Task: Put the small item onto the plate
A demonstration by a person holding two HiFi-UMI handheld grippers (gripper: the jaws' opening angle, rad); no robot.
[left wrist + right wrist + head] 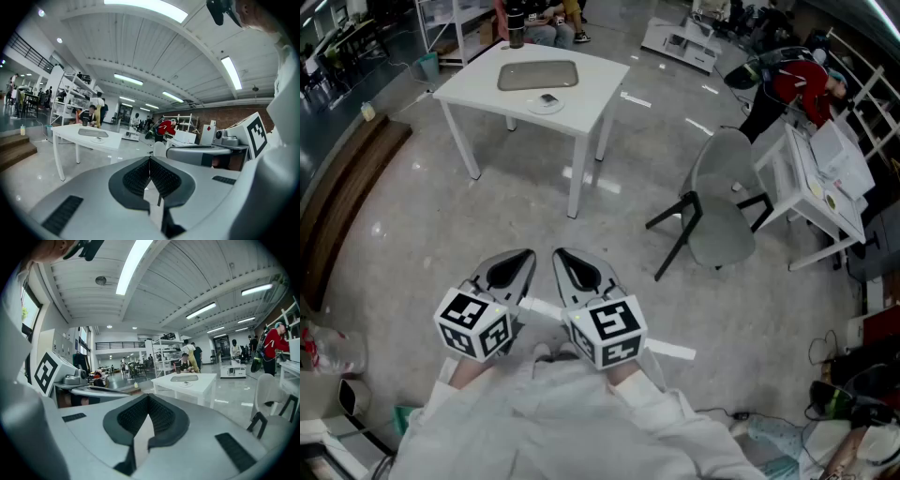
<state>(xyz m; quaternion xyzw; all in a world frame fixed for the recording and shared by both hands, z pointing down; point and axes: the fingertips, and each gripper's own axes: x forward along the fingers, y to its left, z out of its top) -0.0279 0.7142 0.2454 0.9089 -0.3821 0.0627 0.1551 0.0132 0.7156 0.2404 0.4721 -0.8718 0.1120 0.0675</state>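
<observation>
The left gripper [150, 161] and right gripper [148, 399] are sitting closed, gripping nothing. Far ahead, a white square table [586, 98] is bearing a round white plate [546, 107], seemingly holding a small dark item [547, 97]. A grey plastic chair [722, 202] is standing ahead-right.

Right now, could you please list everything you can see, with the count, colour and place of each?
table: one, white, far ahead on the floor
tray: one, grey, middle of the table
plate: one, white, on the table, at the near side of the tray
small item: one, dark, apparently already on the plate
cup: one, dark, far edge of the table
chair: one, grey with black legs, right of the table
person in red: one, upper right
left gripper: one, grey, jaws together, empty, near the body
right gripper: one, grey, jaws together, empty, beside the left
</observation>
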